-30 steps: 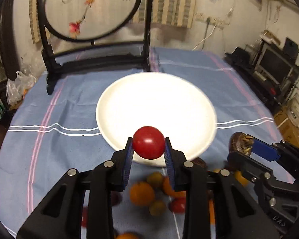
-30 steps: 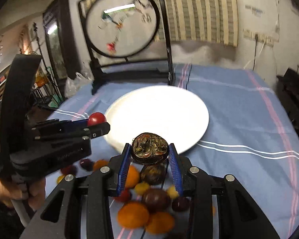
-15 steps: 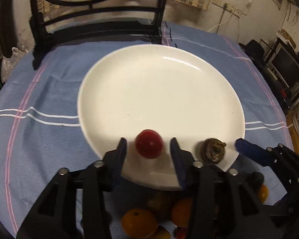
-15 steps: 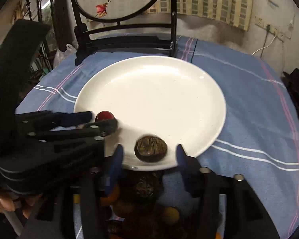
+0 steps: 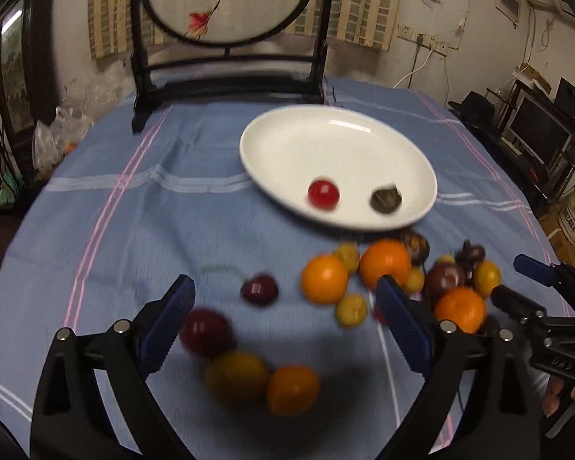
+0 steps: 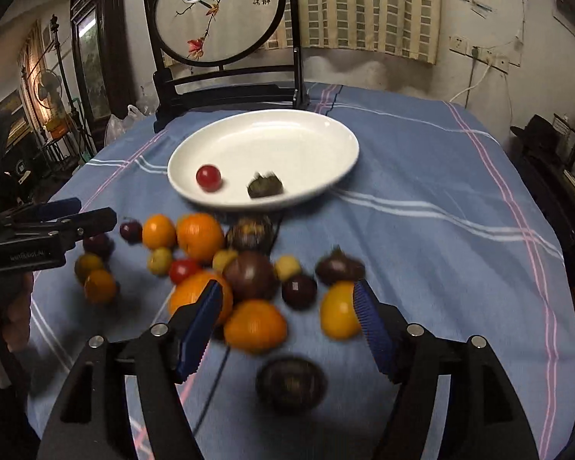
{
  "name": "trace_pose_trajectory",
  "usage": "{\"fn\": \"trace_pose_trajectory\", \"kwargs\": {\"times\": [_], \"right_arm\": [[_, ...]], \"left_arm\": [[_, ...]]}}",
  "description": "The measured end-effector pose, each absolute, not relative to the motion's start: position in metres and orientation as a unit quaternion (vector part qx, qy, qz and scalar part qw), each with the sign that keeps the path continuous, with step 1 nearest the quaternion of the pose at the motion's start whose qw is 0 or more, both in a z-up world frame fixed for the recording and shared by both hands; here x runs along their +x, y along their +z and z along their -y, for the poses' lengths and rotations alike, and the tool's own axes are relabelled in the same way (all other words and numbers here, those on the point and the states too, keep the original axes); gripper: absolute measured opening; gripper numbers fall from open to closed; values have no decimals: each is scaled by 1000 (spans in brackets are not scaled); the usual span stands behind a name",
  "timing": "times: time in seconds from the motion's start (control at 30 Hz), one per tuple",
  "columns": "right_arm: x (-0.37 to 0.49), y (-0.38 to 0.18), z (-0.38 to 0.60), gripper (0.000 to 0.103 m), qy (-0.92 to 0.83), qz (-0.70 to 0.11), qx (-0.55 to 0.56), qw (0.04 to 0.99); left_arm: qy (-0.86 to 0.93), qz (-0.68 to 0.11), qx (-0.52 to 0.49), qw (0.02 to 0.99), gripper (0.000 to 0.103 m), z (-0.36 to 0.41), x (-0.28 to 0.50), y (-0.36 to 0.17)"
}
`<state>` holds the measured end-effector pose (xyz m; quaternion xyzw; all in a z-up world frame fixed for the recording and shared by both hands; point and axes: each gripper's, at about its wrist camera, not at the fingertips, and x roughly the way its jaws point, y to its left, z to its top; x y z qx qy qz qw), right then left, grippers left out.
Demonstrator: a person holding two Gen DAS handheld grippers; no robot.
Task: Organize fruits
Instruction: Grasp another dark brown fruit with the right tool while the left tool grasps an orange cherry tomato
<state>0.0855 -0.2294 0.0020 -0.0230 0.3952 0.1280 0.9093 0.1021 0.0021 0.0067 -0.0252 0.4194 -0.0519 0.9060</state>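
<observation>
Now we hold both grippers above the blue-clothed counter (image 6: 440, 176). Our left gripper (image 5: 283, 322) is spread wide and empty over a dark cherry (image 5: 259, 289) and a blurred plum (image 5: 207, 330). Our right gripper (image 6: 287, 322) is likewise wide and holds nothing, its fingers flanking an orange (image 6: 255, 325) and a yellow fruit (image 6: 339, 315). On the white plate (image 6: 306, 134) lie a red cherry tomato (image 6: 208, 177) and a dark fruit (image 6: 265, 185), apart from each other. The loose fruit pile (image 6: 226, 253) crowds the cloth just beside the plate's near rim. Behind the plate stands a black-framed round embroidered screen (image 6: 218, 11).
</observation>
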Motion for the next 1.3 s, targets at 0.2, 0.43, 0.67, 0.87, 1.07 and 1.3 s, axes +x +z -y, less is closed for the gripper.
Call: {"fn": "trace_pose_trajectory", "kwargs": {"times": [0.2,0.43,0.67,0.87,1.07,1.3], "right_arm": [[51,-18,233,72,125,-414,-5,901],[46,-36,223,88,106,-436,-16,893],[67,-46,226,85,76,-464,-7,883],[70,-46,228,44,71,-462,-2,884],[56,-45,230,44,88,-461,5,883],[42,-41,223,44,123,-456,5,881]], "left_arm": [[-41,-444,-53,894,93,-20,67,-19],[-46,-452,-59,889,93,-23,50,-37],[-51,-455,-49,888,93,-17,45,-41],[-54,-460,-55,885,93,-20,46,-42],[-57,-472,-52,878,93,-20,51,-40],[-76,-480,-43,873,93,-9,46,-45]]}}
